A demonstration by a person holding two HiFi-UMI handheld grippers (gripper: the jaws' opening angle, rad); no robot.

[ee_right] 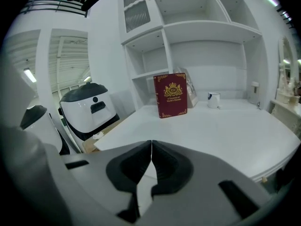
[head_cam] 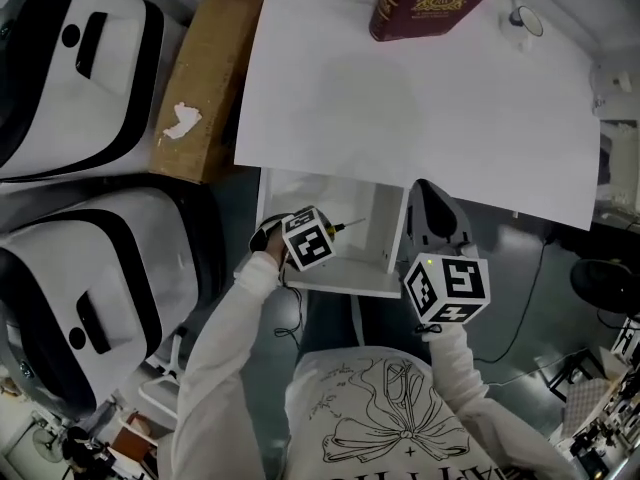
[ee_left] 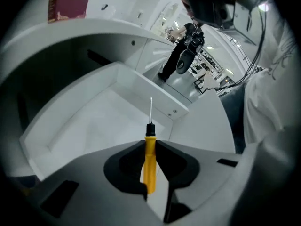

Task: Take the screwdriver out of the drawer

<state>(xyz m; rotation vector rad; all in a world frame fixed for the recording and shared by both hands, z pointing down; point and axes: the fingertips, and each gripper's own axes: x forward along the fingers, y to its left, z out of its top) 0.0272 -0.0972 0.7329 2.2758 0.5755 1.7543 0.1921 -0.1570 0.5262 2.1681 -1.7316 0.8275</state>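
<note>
The screwdriver point(ee_left: 149, 160) has a yellow handle and a thin metal shaft. My left gripper point(ee_left: 150, 145) is shut on its handle, with the shaft pointing away from me over the open white drawer point(ee_left: 89, 126). In the head view the left gripper point(head_cam: 330, 233) hangs above the drawer point(head_cam: 345, 286), which is pulled out from under the white desk point(head_cam: 400, 108), and the screwdriver's tip point(head_cam: 352, 226) sticks out to the right. My right gripper point(head_cam: 430, 193) is at the drawer's right side, lifted off it. In its own view the right gripper point(ee_right: 151, 147) is shut with nothing between its pads.
A dark red book point(head_cam: 430, 3) stands on the desk near the back, with a small white cup point(head_cam: 525, 18) to its right. Two large white and black appliances point(head_cam: 80, 68) and a cardboard box point(head_cam: 205, 78) sit at the left. Cables lie on the floor at right.
</note>
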